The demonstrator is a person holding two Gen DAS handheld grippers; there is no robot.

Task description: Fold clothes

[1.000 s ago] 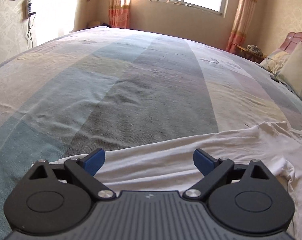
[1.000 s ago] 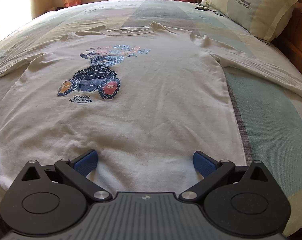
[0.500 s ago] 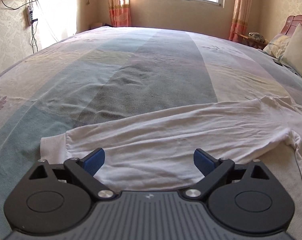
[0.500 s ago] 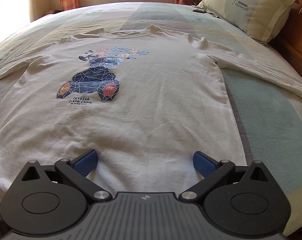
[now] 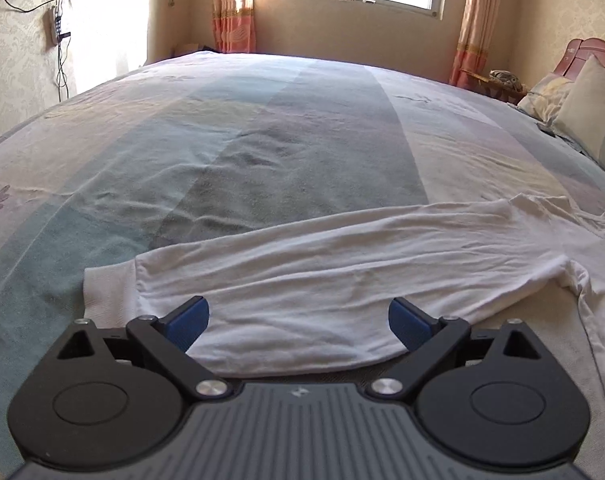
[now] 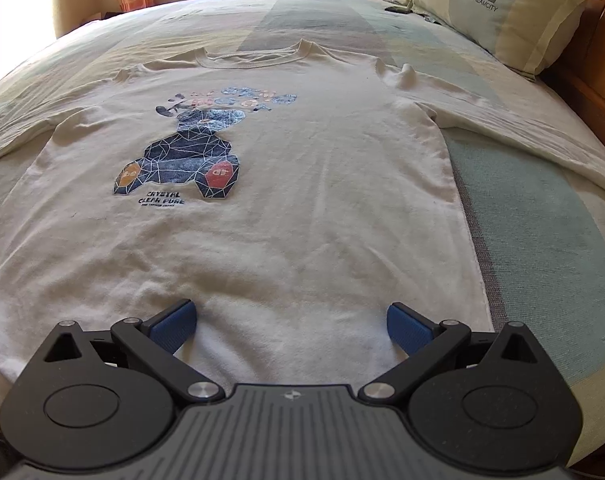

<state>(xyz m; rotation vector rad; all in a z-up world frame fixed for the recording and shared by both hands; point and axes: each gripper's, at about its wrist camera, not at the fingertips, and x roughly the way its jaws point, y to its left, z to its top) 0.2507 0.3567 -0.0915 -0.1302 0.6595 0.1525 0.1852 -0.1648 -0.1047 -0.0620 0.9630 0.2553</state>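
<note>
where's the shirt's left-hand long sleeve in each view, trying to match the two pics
Left wrist: the sleeve fills the lower middle, running from its cuff at lower left up to the right, just ahead of the open left tongs.
Right wrist: only a strip of the sleeve shows at the far left edge, beside the shirt body.
Shared landmark: the pillow, far right in the left view, top right in the right view.
</note>
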